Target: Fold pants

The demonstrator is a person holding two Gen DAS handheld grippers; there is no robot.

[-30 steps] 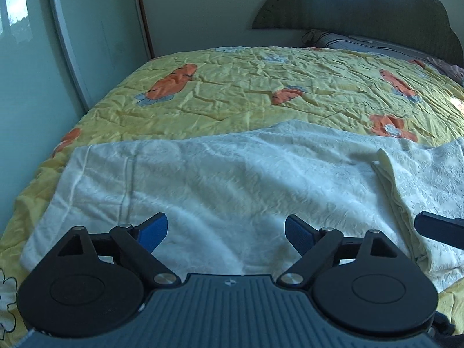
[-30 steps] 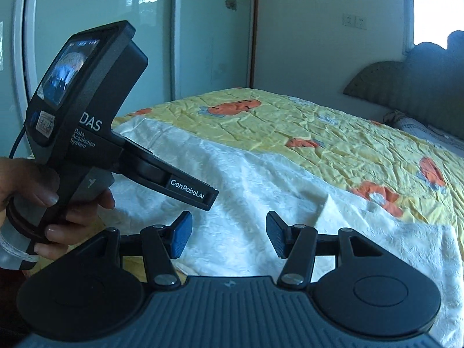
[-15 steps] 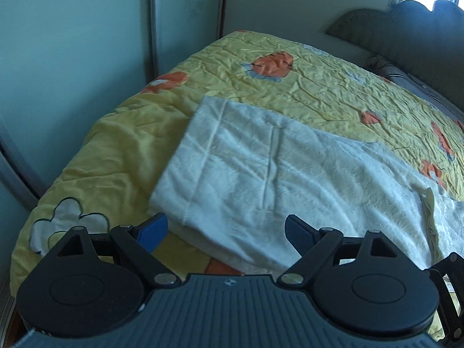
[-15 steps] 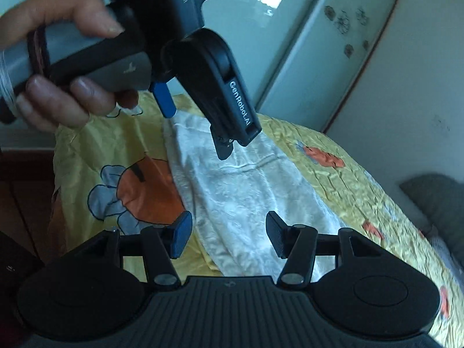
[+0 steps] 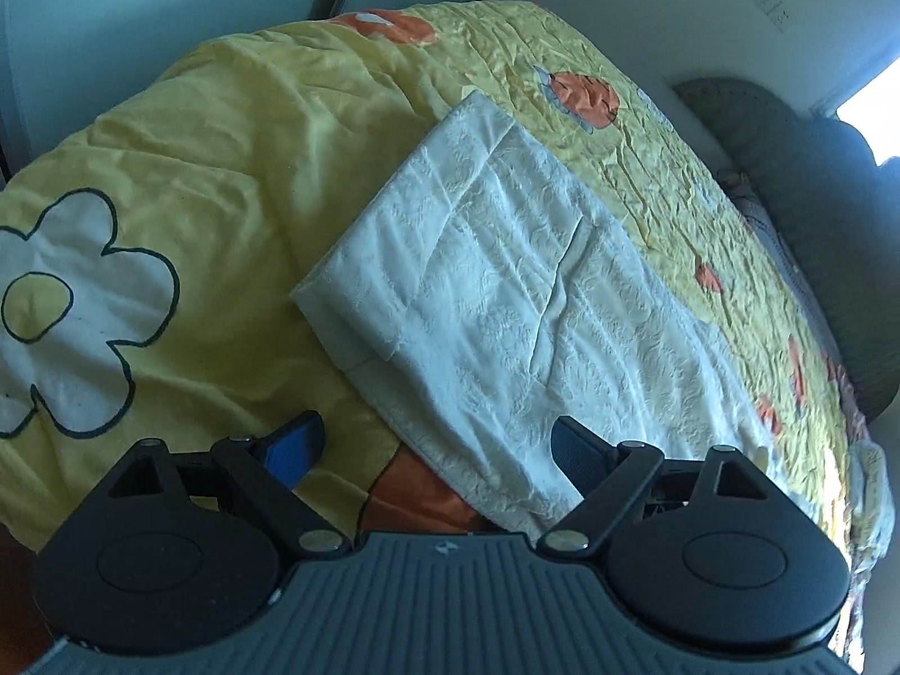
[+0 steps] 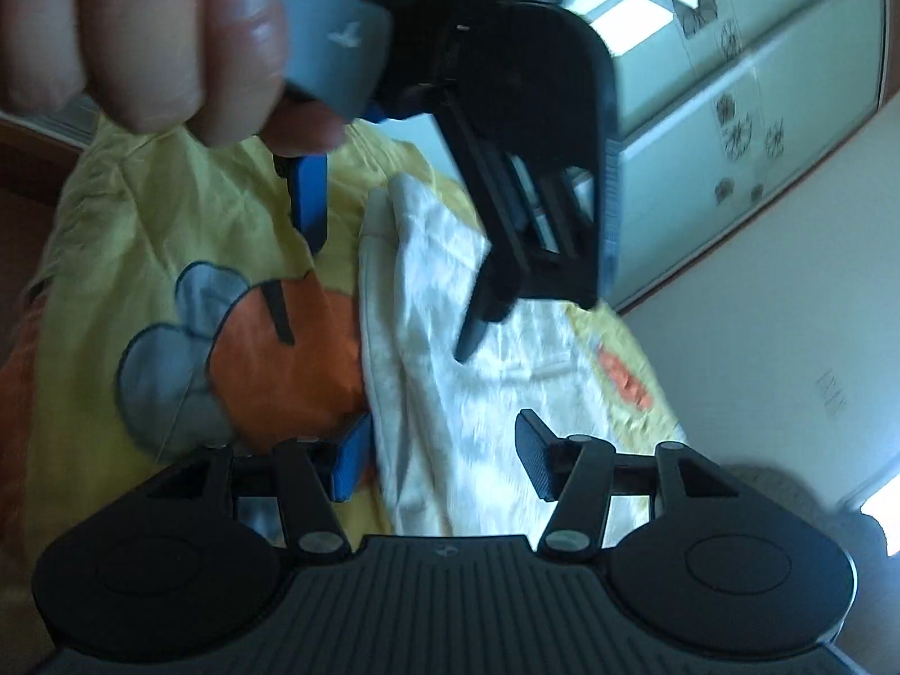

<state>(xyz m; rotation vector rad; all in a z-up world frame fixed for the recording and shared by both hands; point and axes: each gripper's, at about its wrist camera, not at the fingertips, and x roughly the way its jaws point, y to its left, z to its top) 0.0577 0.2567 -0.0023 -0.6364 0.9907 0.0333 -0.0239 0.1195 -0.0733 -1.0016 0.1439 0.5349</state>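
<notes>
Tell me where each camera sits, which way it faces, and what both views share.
Left wrist: on the left gripper, above the bed's corner, facing the white pants; only its open fingers show.
Right wrist: on the right gripper, facing the same end; the left hand shows.
Shared: pants, yellow quilt.

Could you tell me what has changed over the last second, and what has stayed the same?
Both grippers swung toward the near end of the pants. The left gripper now looks along them from that end; the right gripper has closed in behind it, so the left hand fills its view. Nothing was taken hold of or let go. Both grippers stayed open, and the pants stayed flat on the bedspread.
</notes>
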